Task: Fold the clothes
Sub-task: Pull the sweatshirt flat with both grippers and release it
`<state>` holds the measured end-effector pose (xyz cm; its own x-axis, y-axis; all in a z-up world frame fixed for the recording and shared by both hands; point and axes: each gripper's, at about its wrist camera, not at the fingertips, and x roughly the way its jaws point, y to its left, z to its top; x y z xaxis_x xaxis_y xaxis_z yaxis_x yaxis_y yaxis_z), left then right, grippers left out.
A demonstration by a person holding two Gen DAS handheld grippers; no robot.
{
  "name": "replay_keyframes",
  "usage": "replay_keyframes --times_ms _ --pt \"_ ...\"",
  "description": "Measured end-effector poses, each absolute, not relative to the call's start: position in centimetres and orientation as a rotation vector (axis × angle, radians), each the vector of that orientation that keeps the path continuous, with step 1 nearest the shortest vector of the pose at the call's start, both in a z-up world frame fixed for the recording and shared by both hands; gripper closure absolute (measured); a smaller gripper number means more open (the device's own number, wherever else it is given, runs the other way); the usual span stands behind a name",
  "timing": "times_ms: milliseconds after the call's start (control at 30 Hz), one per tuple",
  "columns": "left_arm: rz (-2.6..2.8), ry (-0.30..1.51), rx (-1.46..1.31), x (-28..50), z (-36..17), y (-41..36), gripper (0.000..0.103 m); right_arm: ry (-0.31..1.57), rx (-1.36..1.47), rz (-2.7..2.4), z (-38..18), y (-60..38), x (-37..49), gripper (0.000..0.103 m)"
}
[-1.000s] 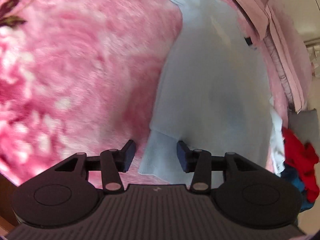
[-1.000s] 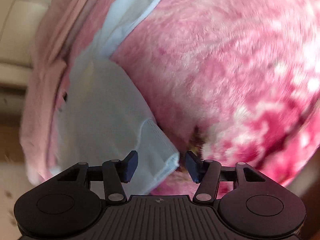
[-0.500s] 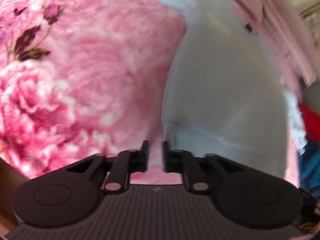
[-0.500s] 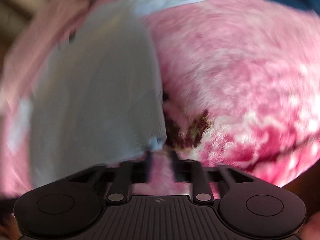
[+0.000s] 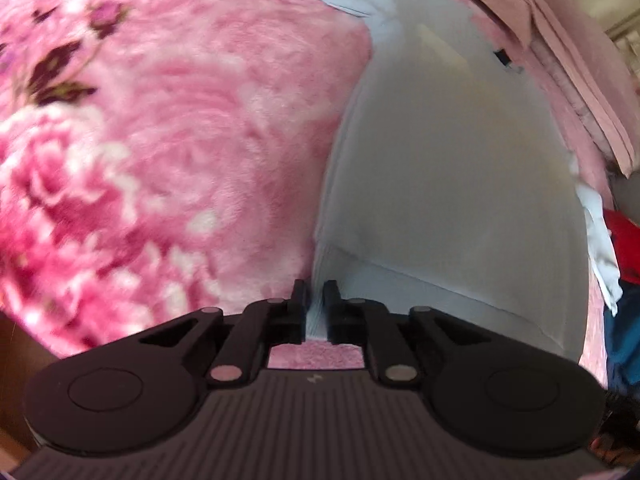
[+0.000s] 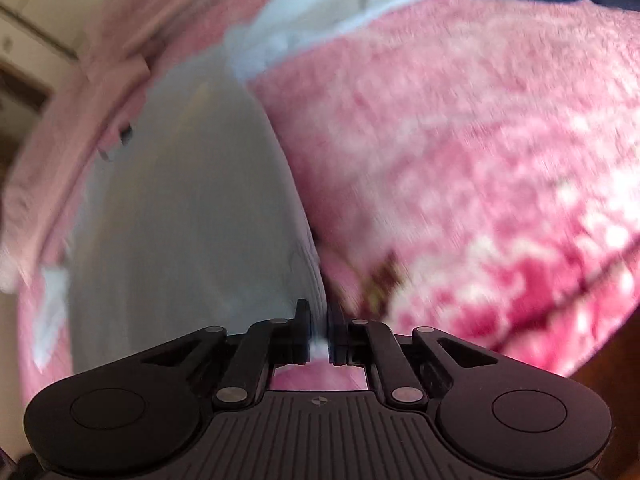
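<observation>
Looking along the left wrist view, the left gripper (image 5: pixel 315 300) is seen pinched nearly closed on the near corner of a pale blue, soft knit garment (image 5: pixel 452 184), at a ribbed band that is judged to be the hem. That garment is stretched away from the jaws across a fluffy pink floral blanket (image 5: pixel 168 152). Red, white and dark blue clothes (image 5: pixel 616 264) are heaped at the far right.

Turning to the right wrist view, the right gripper (image 6: pixel 319 320) is likewise clamped narrow on the other near corner of the pale blue garment (image 6: pixel 188 208), which is spread over the blanket (image 6: pixel 460 140).

Light, limp cloth is judged here: it will sag and crease unless kept taut between both grips. The thicker ribbed corners are judged the surest places to be held; thin single layers may slip out.
</observation>
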<state>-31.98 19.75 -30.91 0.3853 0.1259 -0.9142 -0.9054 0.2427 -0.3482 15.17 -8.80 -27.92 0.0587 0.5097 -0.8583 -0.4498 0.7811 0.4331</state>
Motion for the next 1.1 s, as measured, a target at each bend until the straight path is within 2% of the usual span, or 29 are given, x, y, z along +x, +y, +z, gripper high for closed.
replay_keyframes --times_ms 33,67,100,167,200,433,700,767,800,867,900,1100 --pt "0.868 0.916 -1.092 -31.9 -30.8 20.0 0.091 1.325 0.037 0.727 -27.8 -8.5 15.4 0.094" --pt "0.884 0.922 -1.084 -32.1 -30.1 20.2 0.091 1.324 0.02 0.727 -27.6 -8.3 15.7 0.089" --pt "0.909 0.911 -1.068 -32.4 -29.3 20.5 0.091 1.323 0.002 0.728 -27.4 -8.0 16.0 0.073" --pt "0.971 0.86 -1.036 -32.9 -27.8 22.0 0.081 1.321 -0.033 0.728 -27.1 -7.5 16.5 0.061" --pt "1.003 0.822 -1.032 -33.2 -27.2 23.0 0.071 1.32 -0.051 0.727 -27.0 -7.2 16.8 0.06" --pt "1.262 0.558 -1.062 -35.9 -26.3 35.4 0.059 1.299 -0.137 0.728 -25.9 -3.3 19.0 0.06" --pt "1.476 0.47 -1.079 -38.2 -29.6 48.7 0.059 1.252 -0.238 0.744 -26.4 6.0 19.2 0.06" --pt "1.498 0.482 -1.091 -38.4 -30.8 51.0 0.063 1.252 -0.262 0.747 -26.6 7.4 19.0 0.06" --pt "1.499 0.509 -1.078 -38.1 -31.3 51.6 0.07 1.251 -0.272 0.749 -26.8 7.8 19.0 0.06" --pt "1.498 0.563 -1.043 -37.6 -32.2 52.6 0.094 1.25 -0.291 0.755 -27.1 8.7 18.9 0.06" --pt "1.489 0.578 -0.992 -37.4 -32.0 52.4 0.099 1.25 -0.301 0.757 -27.2 9.1 18.9 0.06" --pt "1.576 0.612 -0.837 -38.6 -29.4 47.1 0.099 1.246 -0.36 0.773 -28.0 11.8 18.7 0.06"
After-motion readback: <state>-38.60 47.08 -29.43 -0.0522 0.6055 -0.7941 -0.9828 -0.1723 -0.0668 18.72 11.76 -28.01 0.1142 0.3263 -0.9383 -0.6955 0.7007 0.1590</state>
